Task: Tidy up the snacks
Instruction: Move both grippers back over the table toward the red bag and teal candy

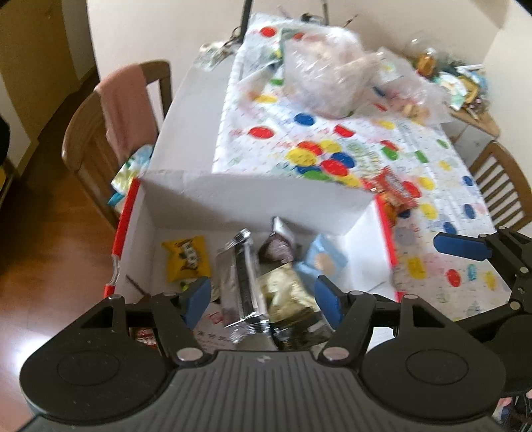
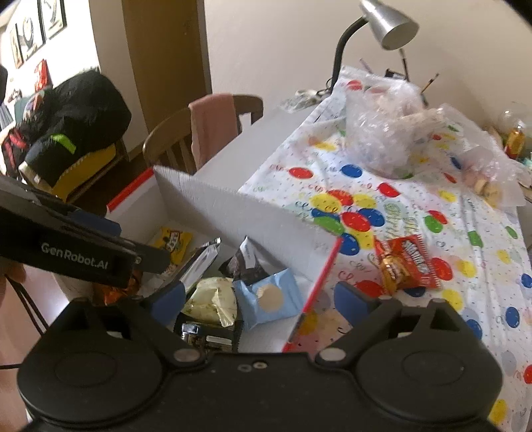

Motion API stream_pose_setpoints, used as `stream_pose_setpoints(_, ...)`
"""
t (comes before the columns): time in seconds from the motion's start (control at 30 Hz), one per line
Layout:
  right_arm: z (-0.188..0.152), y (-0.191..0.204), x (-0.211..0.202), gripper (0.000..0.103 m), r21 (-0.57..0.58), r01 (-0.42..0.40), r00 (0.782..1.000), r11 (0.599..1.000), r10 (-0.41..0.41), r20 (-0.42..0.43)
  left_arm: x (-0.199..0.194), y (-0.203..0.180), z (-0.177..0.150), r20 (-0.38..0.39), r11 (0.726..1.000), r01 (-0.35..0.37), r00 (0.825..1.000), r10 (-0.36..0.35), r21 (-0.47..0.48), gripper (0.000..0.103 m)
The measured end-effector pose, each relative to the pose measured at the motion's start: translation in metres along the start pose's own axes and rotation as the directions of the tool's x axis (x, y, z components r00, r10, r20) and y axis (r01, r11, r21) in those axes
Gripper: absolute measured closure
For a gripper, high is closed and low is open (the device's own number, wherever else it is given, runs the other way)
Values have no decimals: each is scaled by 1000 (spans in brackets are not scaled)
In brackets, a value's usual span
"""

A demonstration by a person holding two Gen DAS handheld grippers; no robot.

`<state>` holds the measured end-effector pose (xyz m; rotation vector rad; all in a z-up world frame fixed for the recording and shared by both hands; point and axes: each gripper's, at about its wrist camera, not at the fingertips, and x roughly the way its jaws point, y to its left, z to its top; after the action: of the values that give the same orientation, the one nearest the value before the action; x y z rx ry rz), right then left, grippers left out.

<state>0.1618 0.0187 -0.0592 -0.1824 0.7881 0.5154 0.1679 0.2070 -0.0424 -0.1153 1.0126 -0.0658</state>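
Observation:
My left gripper [image 1: 262, 299] hangs open over a white box with red trim [image 1: 146, 246]. A silver packet [image 1: 239, 282] stands tilted between its fingers, touching neither. In the box lie a yellow packet [image 1: 188, 259], a dark brown packet [image 1: 277, 246], a pale gold packet [image 1: 286, 289] and a light blue packet [image 1: 324, 261]. My right gripper [image 2: 259, 299] is open above the box's right wall [image 2: 319, 275], holding nothing. On the tablecloth beside the box lie a red Skittles packet [image 2: 415, 262] and an orange wrapped snack [image 2: 392, 266].
The box's white flap [image 2: 246, 216] stands up on the far side. Clear plastic bags [image 2: 392, 133] of snacks sit further back on the balloon tablecloth [image 2: 465, 232]. There is a chair with a pink cloth [image 2: 212, 126] at left, a desk lamp [image 2: 389, 23] and a black bag [image 2: 76, 123].

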Motion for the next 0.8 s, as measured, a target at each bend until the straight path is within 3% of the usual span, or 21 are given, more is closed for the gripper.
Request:
stream_pose_setpoints(0.33,-12,-26,-57,5,60,18,996,998,-23,87,-39,-41,1,115,991,75,990,-88,113,26)
stream_pose_setpoints(0.43,-20,-39,-70,0,78,37,994,996,-45,103,-41,-54,4,125,985,95,986,-114,145,24)
stream_pose_setpoints(0.7,-43,-87,-89,0,93,74,994,993,-82,79,-25,-97,18,91,959,163,978,-188,230,23)
stream_pose_setpoints(0.8,-51,-115,-90,0,120,93,993,988,-101,62,-15,-124,26,64,939,182,976,-209,293,23)
